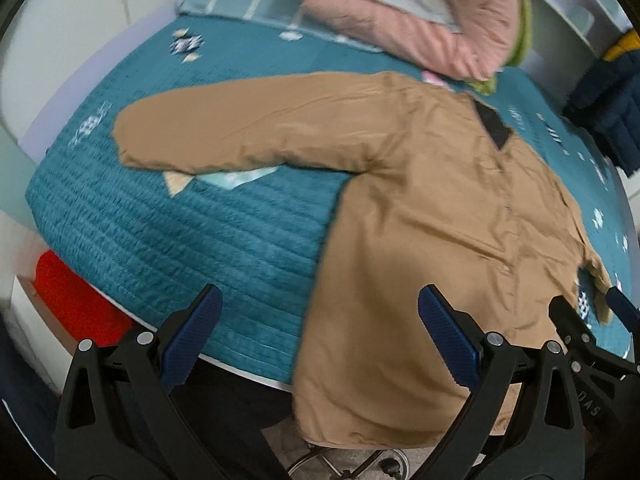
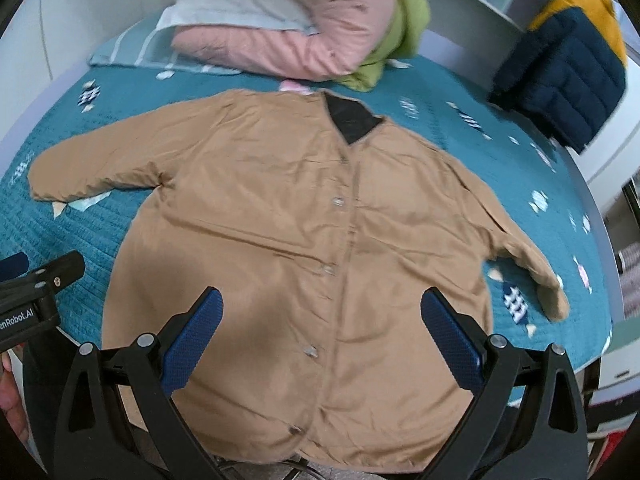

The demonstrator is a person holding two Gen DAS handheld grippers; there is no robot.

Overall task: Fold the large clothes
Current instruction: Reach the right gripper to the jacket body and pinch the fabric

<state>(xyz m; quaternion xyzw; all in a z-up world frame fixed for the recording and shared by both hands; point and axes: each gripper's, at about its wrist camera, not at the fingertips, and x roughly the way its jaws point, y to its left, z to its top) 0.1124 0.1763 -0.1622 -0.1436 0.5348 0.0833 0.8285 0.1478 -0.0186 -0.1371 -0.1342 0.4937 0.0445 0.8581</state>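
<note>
Jacket (image 2: 280, 248) in tan cloth is lying spread flat, front side up, on the teal quilted bed cover (image 2: 460, 148), its snap buttons closed down the middle and a black collar patch (image 2: 352, 120) showing at the neck. Its hem is hanging over the near edge of the bed. One sleeve is stretching out to the left, its cuff (image 2: 44, 180) lying on the cover; the other sleeve is bending down along the right side, its cuff (image 2: 554, 300) resting near the bed's right edge.

The right gripper (image 2: 320, 340) is hovering above the lower front of the jacket, pointing forward along the garment toward the collar, and its blue-padded fingers (image 2: 196, 344) are standing wide apart, holding nothing. The left gripper (image 1: 320, 340) is hovering over the jacket's left hem area and the bare cover beside it, also aimed forward over the bed, with its fingers (image 1: 448, 340) spread wide and empty. Each gripper is showing at the edge of the other's view, so the two are working side by side at the near edge of the bed.

At the far end of the bed a pink quilted garment (image 2: 280, 36) and a green one (image 2: 400, 28) are lying piled on a pillow. A navy and yellow puffer jacket (image 2: 568, 72) is sitting off to the right, beyond the bed edge.
</note>
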